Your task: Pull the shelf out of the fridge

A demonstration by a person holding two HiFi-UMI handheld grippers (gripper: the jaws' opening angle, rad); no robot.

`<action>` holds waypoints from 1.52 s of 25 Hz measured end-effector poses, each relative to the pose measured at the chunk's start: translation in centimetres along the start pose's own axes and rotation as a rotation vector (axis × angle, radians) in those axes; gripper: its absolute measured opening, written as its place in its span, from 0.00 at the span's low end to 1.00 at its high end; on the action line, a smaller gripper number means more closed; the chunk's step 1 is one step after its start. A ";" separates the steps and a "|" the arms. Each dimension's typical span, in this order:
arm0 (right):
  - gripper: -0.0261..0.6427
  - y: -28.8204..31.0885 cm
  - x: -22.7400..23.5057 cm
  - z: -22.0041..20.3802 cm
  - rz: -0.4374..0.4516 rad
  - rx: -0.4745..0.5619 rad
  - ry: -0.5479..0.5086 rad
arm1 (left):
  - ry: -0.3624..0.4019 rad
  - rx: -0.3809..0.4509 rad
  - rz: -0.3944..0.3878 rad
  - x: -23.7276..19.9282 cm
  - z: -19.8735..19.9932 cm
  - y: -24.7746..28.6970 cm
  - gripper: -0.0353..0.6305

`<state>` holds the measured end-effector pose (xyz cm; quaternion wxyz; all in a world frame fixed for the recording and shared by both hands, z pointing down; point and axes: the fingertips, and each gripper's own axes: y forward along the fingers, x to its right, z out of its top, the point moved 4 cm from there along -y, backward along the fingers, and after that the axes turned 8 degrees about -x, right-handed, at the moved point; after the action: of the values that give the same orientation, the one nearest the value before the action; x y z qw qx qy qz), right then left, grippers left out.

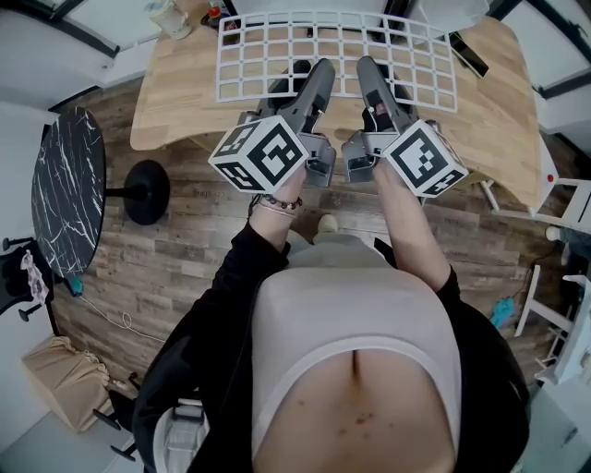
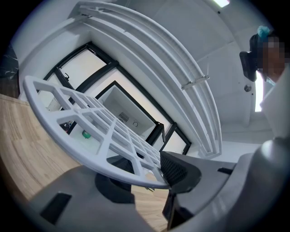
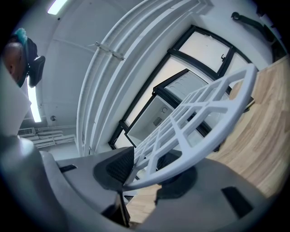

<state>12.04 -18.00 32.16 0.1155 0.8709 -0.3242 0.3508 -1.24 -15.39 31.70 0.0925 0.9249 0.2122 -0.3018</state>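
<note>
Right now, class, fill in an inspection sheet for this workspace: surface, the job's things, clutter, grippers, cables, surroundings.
Surface: light wooden table, with the shelf held over it.
Job's things: white grid shelf, gripped at its near edge; beyond it is a white box with a dark frame, probably the fridge.
Clutter: small items at the table's far edge, too small to identify; a dark flat object at the right.
Grippers: left gripper and right gripper are both shut on the shelf's near edge.
Cables: one thin pale cable on the floor at the left.
Surroundings: wood-plank floor; round dark marbled table.
</note>
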 end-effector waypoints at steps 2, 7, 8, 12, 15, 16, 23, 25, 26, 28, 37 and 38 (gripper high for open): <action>0.28 -0.2 0.0 0.2 -0.005 0.008 -0.004 | 0.003 -0.004 -0.010 0.2 0.0 0.1 0.32; 0.28 -0.7 -1.1 -0.2 -0.018 0.026 -0.009 | 0.008 -0.014 -0.034 0.3 0.5 -0.7 0.32; 0.28 -0.8 -1.4 -0.3 -0.021 0.030 -0.012 | 0.007 -0.015 -0.040 0.3 0.5 -1.1 0.32; 0.28 -1.3 -3.2 -1.8 -0.023 0.033 -0.013 | 0.010 -0.020 -0.043 0.0 0.9 -3.4 0.32; 0.28 -1.8 -4.7 -3.5 -0.024 0.027 -0.007 | 0.007 -0.023 -0.037 -0.5 0.9 -5.6 0.32; 0.28 -2.0 -5.3 -4.0 -0.024 0.028 -0.006 | 0.007 -0.024 -0.037 -0.6 1.0 -6.4 0.32; 0.28 -4.4 -8.9 -7.9 -0.042 0.041 -0.005 | 0.009 -0.041 -0.050 -1.0 0.5 -11.9 0.32; 0.28 -5.4 -9.6 -8.6 -0.050 0.047 -0.007 | 0.009 -0.048 -0.058 -0.8 0.1 -13.2 0.32; 0.28 -5.9 -10.0 -9.0 -0.053 0.049 -0.008 | 0.008 -0.051 -0.061 -0.7 0.0 -13.8 0.32; 0.28 -6.7 -10.8 -9.9 -0.057 0.054 -0.007 | 0.008 -0.055 -0.066 -0.5 -0.3 -15.1 0.32; 0.28 -10.8 -14.8 -13.1 -0.066 0.065 -0.020 | 0.004 -0.058 -0.086 0.7 -1.3 -21.3 0.32; 0.28 -11.2 -15.2 -13.4 -0.068 0.065 -0.020 | 0.004 -0.060 -0.087 0.9 -1.4 -21.8 0.32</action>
<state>3.85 3.66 31.80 0.0958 0.8882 -0.2838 0.3484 -9.67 4.83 31.39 0.1064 0.9122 0.2612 -0.2973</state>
